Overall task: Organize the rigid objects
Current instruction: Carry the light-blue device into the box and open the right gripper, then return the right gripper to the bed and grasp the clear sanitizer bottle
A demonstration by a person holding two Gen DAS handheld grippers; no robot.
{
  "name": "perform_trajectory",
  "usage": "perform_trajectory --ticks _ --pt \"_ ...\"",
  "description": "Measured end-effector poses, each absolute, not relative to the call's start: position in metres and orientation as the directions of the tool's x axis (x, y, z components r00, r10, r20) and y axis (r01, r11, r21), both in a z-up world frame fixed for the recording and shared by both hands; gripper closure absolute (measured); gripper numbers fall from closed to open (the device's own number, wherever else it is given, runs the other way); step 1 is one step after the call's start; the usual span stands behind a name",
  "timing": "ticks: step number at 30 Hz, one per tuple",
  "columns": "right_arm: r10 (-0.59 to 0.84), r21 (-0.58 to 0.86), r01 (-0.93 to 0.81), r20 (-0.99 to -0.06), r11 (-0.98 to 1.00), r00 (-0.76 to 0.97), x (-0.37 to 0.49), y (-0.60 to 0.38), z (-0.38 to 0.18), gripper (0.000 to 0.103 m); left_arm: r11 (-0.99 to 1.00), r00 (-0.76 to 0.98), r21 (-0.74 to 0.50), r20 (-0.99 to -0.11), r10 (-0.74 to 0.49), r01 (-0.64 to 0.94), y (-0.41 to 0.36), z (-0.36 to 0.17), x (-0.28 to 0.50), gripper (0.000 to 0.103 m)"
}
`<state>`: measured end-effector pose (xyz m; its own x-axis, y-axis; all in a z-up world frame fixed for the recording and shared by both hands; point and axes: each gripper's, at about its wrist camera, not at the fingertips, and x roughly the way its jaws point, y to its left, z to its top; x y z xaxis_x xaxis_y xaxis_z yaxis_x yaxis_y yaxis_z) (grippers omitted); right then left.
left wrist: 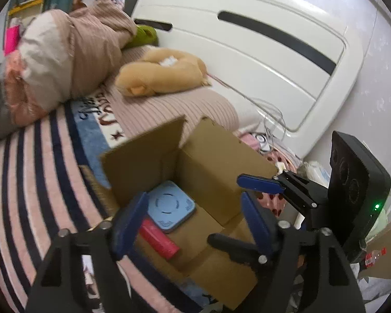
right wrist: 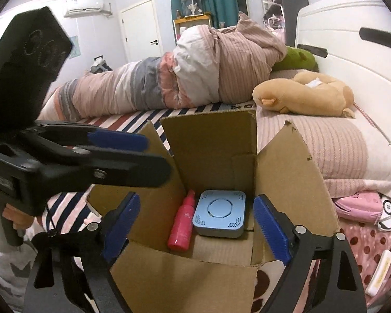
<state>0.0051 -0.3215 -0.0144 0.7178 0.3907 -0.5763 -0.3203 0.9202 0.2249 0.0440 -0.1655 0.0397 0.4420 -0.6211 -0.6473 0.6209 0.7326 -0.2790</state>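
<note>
Box sits open on the bed, flaps up. Inside on its floor, the pink bottle lies just left of the blue device, touching it. Left tool and right tool both hang over the box, jaws apart, nothing between them.

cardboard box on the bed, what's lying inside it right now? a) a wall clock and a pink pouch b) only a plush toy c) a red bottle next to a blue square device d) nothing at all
c: the right wrist view looks down into the open cardboard box, where a red bottle lies beside a blue square device on its floor.
</note>
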Motion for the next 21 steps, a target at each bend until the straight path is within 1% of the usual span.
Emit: perform_trajectory --ticks 1,3,6,9,11,12,18,21 --pt "0.384 0.215 -0.319 -0.576 0.923 0.722 0.004 -0.318 -0.011 0.016 0.736 0.45 -0.281 -0.64 -0.622 0.616 -0.16 0.042 0.043 0.029" --pt "0.362 0.188 -0.313 -0.577 0.931 0.732 0.001 -0.311 -0.004 0.009 0.754 0.489 -0.278 -0.619 -0.615 0.596 -0.141 0.048 0.036 0.026" --pt "0.323 0.13 -0.303 -0.555 0.944 0.766 -0.005 -0.297 0.009 0.007 0.785 0.548 -0.271 -0.591 -0.593 0.557 -0.111 0.055 0.028 0.02" --pt "0.26 0.072 -0.262 -0.534 0.962 0.805 -0.009 -0.276 0.022 0.006 0.829 0.615 -0.261 -0.569 -0.547 0.495 -0.074 0.057 0.018 0.019" --pt "0.238 0.047 -0.249 -0.507 0.967 0.829 -0.014 -0.261 0.03 0.0 0.862 0.658 -0.248 -0.564 -0.499 0.442 -0.048 0.054 0.012 0.019" --pt "0.235 0.037 -0.25 -0.496 0.967 0.836 -0.016 -0.25 0.034 0.0 0.878 0.678 -0.242 -0.563 -0.473 0.412 -0.035 0.052 0.009 0.019" --pt "0.336 0.021 -0.376 -0.501 0.926 0.798 -0.023 -0.189 0.044 0.0 0.93 0.739 -0.248 -0.566 -0.366 0.271 0.039 0.022 -0.007 0.018" --pt "0.411 0.032 -0.466 -0.529 0.884 0.743 -0.027 -0.153 0.033 0.0 0.942 0.743 -0.262 -0.583 -0.328 0.21 0.068 -0.003 -0.012 0.017"
